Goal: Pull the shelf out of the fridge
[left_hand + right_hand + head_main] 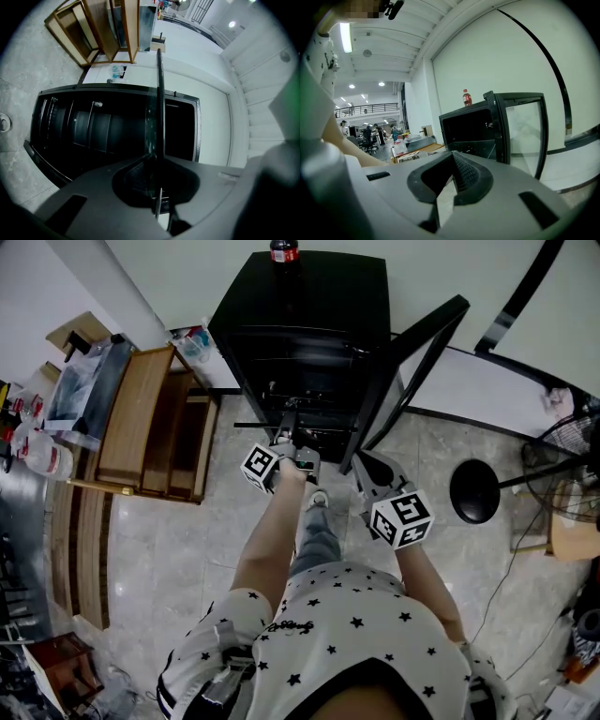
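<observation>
The black mini fridge [300,306] stands on the floor with its glass door [403,371] swung open to the right and a cola bottle [284,251] on top. My left gripper [291,430] reaches into the opening. In the left gripper view, which is rolled on its side, the thin glass shelf [159,117] runs edge-on out of the fridge [93,126] and between the jaws of the left gripper [157,161], which are shut on it. My right gripper [366,462] hangs beside the door, away from the shelf. Its jaws [452,154] meet at the tips with nothing between them.
A wooden rack [150,423] lies on the floor left of the fridge, with clutter and a water jug [37,451] beyond. A black round base [474,491] and a fan [572,442] stand at the right. A white board [478,381] lies behind the door.
</observation>
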Tool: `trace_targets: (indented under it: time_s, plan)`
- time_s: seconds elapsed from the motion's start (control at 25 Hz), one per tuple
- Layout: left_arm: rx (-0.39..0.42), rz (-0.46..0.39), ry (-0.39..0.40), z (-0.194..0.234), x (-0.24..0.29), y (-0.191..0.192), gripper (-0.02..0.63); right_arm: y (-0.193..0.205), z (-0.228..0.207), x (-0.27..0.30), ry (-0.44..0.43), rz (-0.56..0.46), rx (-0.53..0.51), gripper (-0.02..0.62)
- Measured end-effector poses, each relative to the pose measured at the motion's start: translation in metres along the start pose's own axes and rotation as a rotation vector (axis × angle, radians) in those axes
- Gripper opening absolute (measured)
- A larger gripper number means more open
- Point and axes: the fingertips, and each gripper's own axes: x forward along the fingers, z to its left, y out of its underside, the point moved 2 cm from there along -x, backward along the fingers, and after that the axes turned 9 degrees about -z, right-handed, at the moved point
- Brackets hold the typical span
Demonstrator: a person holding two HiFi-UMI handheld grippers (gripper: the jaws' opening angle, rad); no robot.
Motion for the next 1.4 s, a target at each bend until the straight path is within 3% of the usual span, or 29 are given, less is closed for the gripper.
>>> trace_targets:
  time_s: [0.2,0.92,1.4]
  plan:
    - [0.027,0.040,0.017,-0.005,0.002,0.003,0.025,0.003,-0.001,0.003,-0.007,0.011,0.023,-0.006]
    - [0.086,0.060,0.048,-0.020,-0.001,0.001,0.026,0.002,-0.002,0.001,-0.007,-0.001,0.045,-0.006]
    - [0.086,0.048,0.027,-0.024,0.011,0.001,0.026,-0.004,-0.003,0.001,-0.007,-0.008,0.040,-0.006]
